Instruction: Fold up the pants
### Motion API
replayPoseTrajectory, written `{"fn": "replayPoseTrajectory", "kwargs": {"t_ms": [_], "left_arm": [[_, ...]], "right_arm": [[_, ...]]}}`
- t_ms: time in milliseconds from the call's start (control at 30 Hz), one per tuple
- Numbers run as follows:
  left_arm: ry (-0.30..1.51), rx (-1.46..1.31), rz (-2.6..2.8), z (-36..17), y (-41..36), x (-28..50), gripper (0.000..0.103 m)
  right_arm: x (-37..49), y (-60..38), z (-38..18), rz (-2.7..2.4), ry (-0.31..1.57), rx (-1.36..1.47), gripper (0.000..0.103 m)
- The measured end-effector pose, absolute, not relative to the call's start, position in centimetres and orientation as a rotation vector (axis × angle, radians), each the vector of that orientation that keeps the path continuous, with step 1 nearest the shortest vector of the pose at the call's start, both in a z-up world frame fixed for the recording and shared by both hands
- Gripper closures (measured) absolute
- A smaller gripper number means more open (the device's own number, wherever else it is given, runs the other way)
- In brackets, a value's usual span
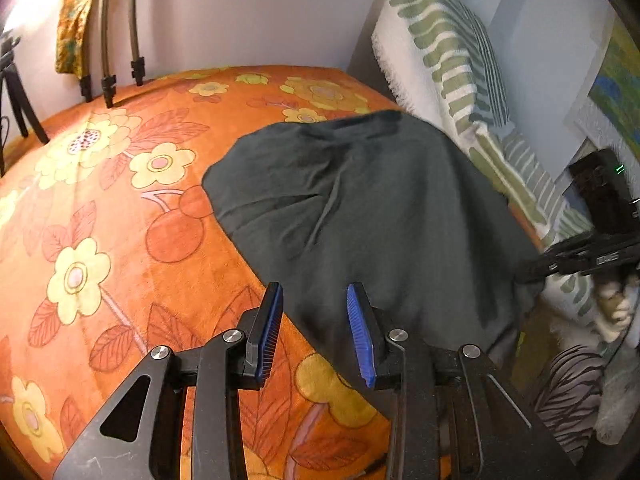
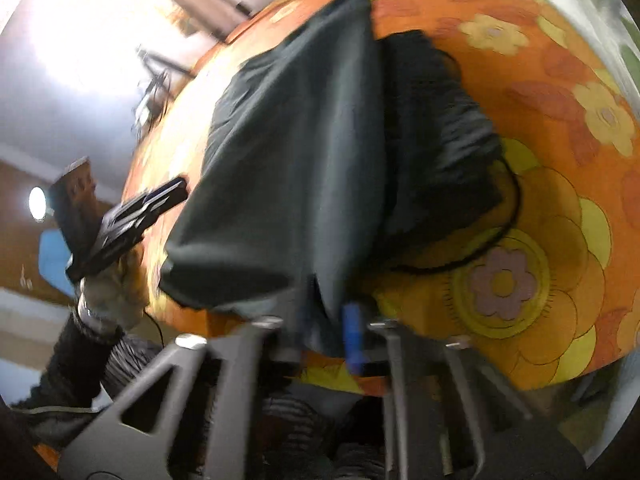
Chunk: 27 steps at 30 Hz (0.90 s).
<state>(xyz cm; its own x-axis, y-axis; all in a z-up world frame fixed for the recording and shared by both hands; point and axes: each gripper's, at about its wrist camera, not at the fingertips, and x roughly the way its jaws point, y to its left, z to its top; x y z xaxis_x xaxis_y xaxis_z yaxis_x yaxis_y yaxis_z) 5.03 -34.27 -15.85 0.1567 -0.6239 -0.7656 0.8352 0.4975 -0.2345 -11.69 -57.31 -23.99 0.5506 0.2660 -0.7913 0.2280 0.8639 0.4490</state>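
The dark grey pants (image 1: 360, 200) lie on the orange flowered bedspread (image 1: 100, 220), bunched toward the right side. My left gripper (image 1: 316, 312) is open and empty, its blue pads just above the near left edge of the pants. In the blurred right wrist view the right gripper (image 2: 326, 328) is shut on a fold of the pants (image 2: 300, 140) at their near edge and lifts it; the black waistband part (image 2: 440, 140) with a drawstring lies to the right. The right gripper also shows in the left wrist view (image 1: 560, 264) at the far right edge of the pants.
A green-striped white pillow (image 1: 440, 60) leans on the wall at the back right. Tripod legs (image 1: 108, 60) stand at the back left of the bed. The left gripper (image 2: 136, 216) and its gloved hand show left of the pants.
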Motion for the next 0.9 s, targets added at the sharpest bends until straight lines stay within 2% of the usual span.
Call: {"fn": "replayPoseTrajectory", "kwargs": {"t_ms": [200, 367, 433, 467, 633, 700, 867, 900], "left_arm": [[0.978, 0.346, -1.046, -17.5, -35.5, 5.1, 0.071], [0.968, 0.351, -1.039, -17.1, -35.5, 5.0, 0.071], [0.95, 0.339, -1.049, -16.3, -34.5, 4.7, 0.071], [0.946, 0.326, -1.054, -15.9, -33.9, 4.6, 0.071], [0.926, 0.243, -1.116, -13.8, -29.9, 1.8, 0.071], [0.917, 0.235, -1.152, -13.5, -28.9, -0.3, 0.071], [0.895, 0.238, -1.211, -13.8, -29.0, -4.4, 0.071], [0.879, 0.247, -1.213, -13.9, -29.1, -5.0, 0.071]], "right_arm": [[-12.6, -57.7, -19.9, -0.125, 1.028, 0.291, 0.099], [-12.0, -59.2, -21.5, -0.207, 1.085, 0.272, 0.097], [-12.3, -59.2, -21.4, -0.234, 1.073, 0.283, 0.091], [-12.5, -59.1, -21.1, -0.247, 1.058, 0.28, 0.084], [-13.2, -57.0, -16.9, -0.245, 0.942, 0.238, 0.081], [-12.7, -55.9, -15.6, -0.217, 0.908, 0.227, 0.069], [-7.9, -52.7, -12.8, -0.06, 0.87, 0.209, 0.064], [-6.3, -52.2, -12.5, -0.032, 0.874, 0.21, 0.06]]}}
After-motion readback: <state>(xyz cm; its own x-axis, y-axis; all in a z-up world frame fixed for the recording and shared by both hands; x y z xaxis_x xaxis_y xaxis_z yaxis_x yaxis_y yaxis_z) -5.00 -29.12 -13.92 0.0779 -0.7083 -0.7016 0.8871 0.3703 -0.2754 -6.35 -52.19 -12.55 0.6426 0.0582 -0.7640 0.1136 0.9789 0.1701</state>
